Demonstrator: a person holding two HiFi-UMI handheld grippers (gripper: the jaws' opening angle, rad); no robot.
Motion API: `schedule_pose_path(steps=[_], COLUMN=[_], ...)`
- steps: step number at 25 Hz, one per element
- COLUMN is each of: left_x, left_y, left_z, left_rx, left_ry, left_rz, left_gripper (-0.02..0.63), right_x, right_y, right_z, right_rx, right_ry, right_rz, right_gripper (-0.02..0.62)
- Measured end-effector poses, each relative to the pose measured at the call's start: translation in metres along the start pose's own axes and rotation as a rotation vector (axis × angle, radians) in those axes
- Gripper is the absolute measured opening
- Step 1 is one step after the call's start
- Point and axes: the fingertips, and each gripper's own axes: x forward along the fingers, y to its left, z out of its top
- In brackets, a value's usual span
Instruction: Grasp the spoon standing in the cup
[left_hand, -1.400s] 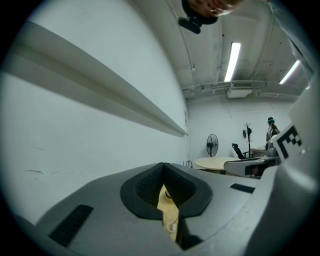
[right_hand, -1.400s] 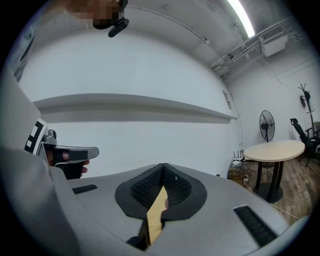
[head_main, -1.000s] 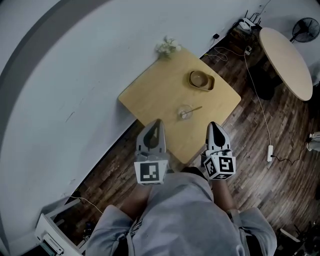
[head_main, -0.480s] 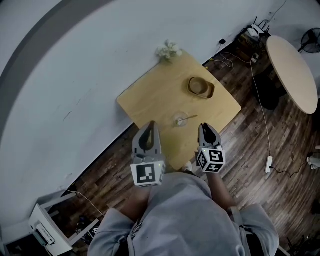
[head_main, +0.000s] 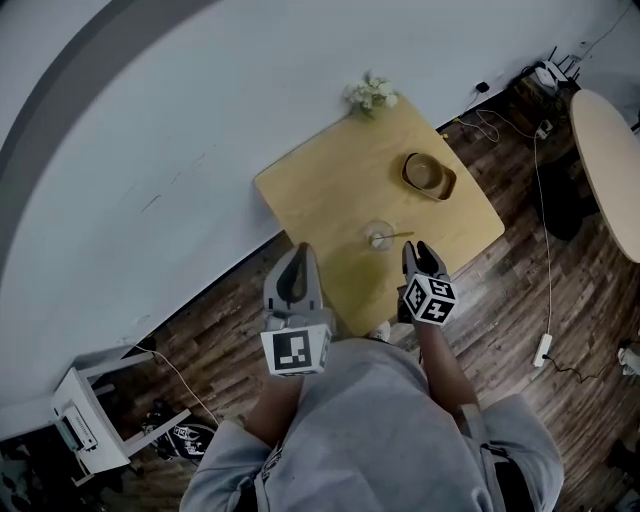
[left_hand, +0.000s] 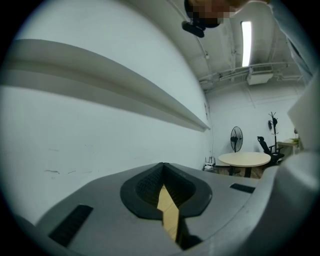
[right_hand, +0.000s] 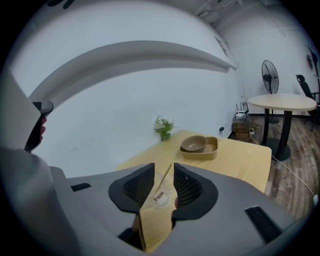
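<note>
Looking steeply down on a square wooden table (head_main: 330, 190) turned with one corner toward the person. Finding the clear cup (head_main: 378, 237) in the table's near half, between its middle and the near right edge, with the spoon (head_main: 392, 236) standing tilted inside and leaning its handle over the rim toward the right corner. Seeing a brown bowl (head_main: 424, 170) in a shallow tray (head_main: 450, 185) farther back by the right corner, well apart from the cup, and a small bunch of flowers (head_main: 370, 93) at the far corner against the wall.

Holding the right gripper (head_main: 420, 250) over the near right edge, near the cup and aimed at it. Opening its jaws at this moment: spread apart, released, pressing on nothing. Framing the cup (right_hand: 159, 192) and spoon (right_hand: 163, 181) through the gap in the right gripper view, both ahead of the tips and untouched. Showing there also the bowl (right_hand: 194, 143), the flowers (right_hand: 163, 127), and off to the right a round table (right_hand: 282, 101) with a fan (right_hand: 270, 70) behind.

Holding the left gripper (head_main: 300, 255) at the near left edge, well apart from the cup. Clenched on nothing, leaving only a thin wedge of table visible between the jaws in the left gripper view.
</note>
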Motion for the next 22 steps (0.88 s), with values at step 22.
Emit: schedule_pose_path(steps=[22], left_x=[-0.019], left_y=[0.039], left_z=[-0.009], left_rx=[-0.011], left_ry=[0.053], left_rz=[0.211], left_gripper=[0.002], right_x=[0.057], right_y=[0.003], right_z=[-0.031], right_rx=[0.055], right_ry=[0.169], right_rz=[0.053], right_gripper=[0.097])
